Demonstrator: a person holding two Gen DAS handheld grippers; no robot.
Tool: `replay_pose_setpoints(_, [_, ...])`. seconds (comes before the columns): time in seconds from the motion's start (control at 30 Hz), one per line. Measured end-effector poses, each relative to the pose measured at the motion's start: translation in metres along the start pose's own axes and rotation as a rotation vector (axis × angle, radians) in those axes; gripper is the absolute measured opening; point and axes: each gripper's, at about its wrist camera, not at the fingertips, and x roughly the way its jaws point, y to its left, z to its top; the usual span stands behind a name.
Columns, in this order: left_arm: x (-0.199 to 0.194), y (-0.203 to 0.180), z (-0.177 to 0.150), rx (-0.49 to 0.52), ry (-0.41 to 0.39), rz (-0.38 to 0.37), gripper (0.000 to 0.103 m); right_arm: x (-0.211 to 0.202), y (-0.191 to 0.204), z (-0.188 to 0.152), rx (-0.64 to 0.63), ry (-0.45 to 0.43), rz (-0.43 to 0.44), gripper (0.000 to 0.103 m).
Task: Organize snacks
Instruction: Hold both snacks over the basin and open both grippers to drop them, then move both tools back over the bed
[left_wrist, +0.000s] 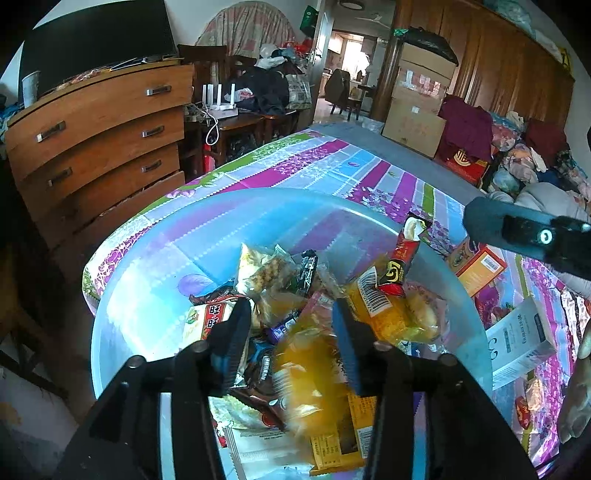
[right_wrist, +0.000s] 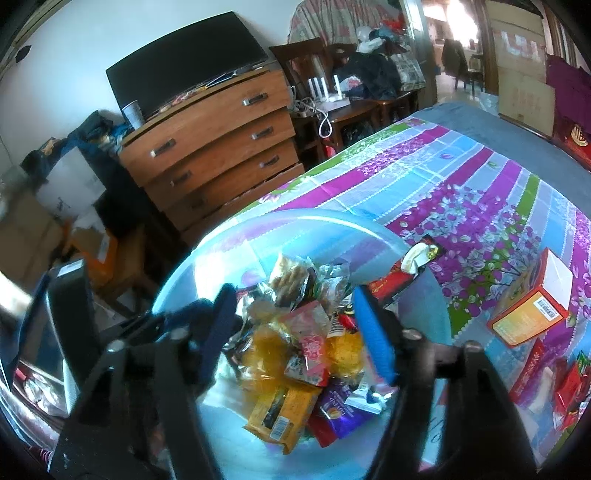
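Left hand-held gripper and right hand-held gripper both angled downward, side by side, jaws parted, nothing pinched between the blue pads.

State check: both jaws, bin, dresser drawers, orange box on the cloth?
left gripper: jaws open, blurred yellow packet between them
right gripper: jaws open, empty
bin: lidless, holding snacks
dresser: bottom drawer ajar
orange box: closed, lying flat
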Motion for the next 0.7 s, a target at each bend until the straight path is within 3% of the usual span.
replay_pose_setpoints(0.17, [0.000, 0.005, 0.000, -0.013, -0.003, 0.019, 0.060, -0.004, -0.002, -0.002, 0.015, -0.003, -0.019, 0.089])
replay_pose_setpoints(0.37, [-0.011, 0.004, 0.000, -0.026, -0.019, 0.022, 0.060, -0.032, 0.006, -0.013, -0.008, -0.058, -0.032, 0.093])
replay_pose_setpoints(0.53, [-0.051, -0.029, 0.003, 0.034, -0.124, -0.026, 0.060, -0.103, 0.012, -0.036, -0.031, -0.282, -0.119, 0.093])
replay_pose_setpoints(0.63, [-0.085, -0.075, 0.000, 0.129, -0.220, -0.113, 0.082, -0.163, 0.006, -0.067, -0.023, -0.454, -0.221, 0.103])
replay_pose_setpoints(0.7, [-0.100, -0.102, -0.006, 0.179, -0.265, -0.170, 0.096, -0.195, -0.003, -0.089, -0.010, -0.533, -0.305, 0.103])
